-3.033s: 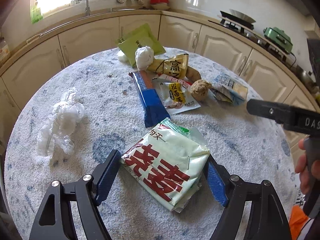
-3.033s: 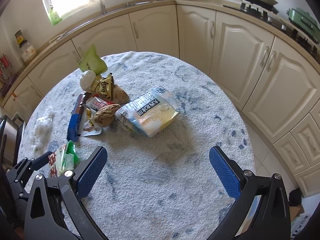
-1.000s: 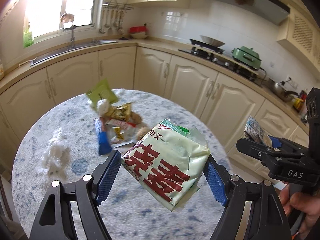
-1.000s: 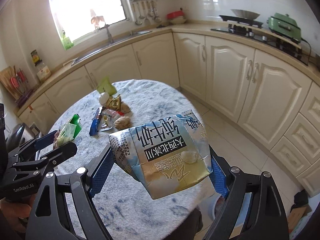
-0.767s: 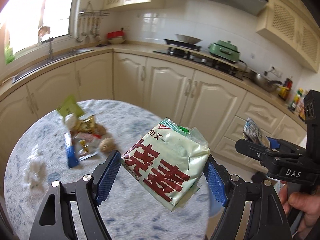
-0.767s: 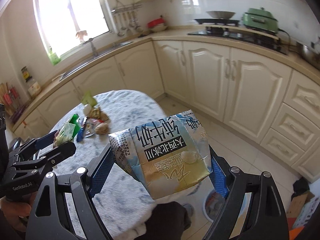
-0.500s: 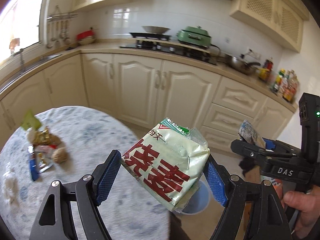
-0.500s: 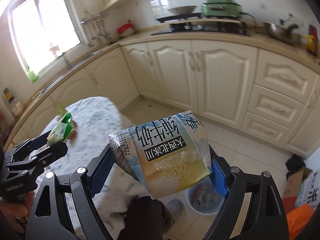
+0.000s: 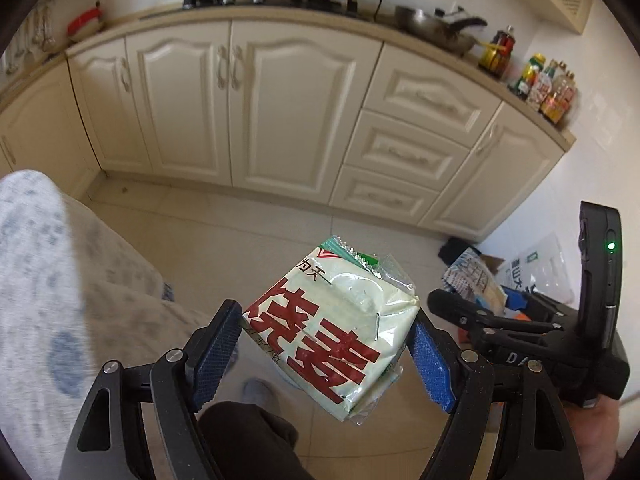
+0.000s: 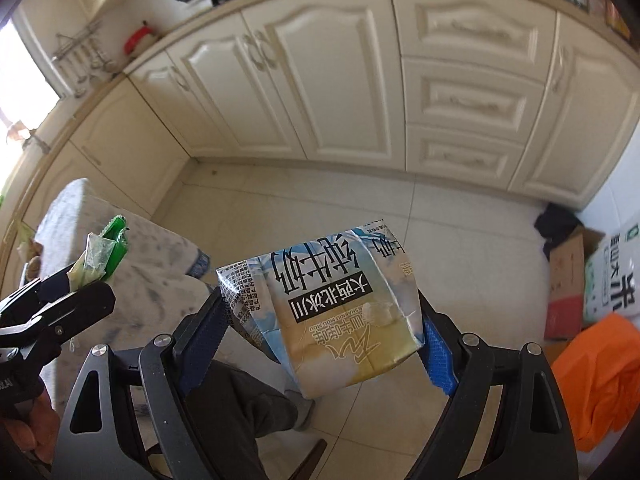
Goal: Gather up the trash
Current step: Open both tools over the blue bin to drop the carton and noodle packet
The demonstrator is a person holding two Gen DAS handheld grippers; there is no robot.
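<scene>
The left gripper [image 9: 326, 350] is clamped on a pale green snack packet [image 9: 332, 328] with large red characters — its blue pads press both sides, and the packet hangs tilted above the tiled floor [image 9: 240, 232]. At about three o'clock in the left wrist view, the right gripper [image 9: 472, 312] shows from the side. In its own view the right gripper [image 10: 320, 334] is clenched on a crushed blue-and-cream milk carton [image 10: 332, 312], print upside down, held over the floor. At nine o'clock there, the left gripper carries the green packet edge-on. The blue-patterned tablecloth [image 9: 48, 272] sits at nine o'clock — clear of both packets. Cream cabinets [image 9: 280, 112] fill twelve o'clock, and an orange bag [image 10: 592, 380] lies at four o'clock in the right view.
</scene>
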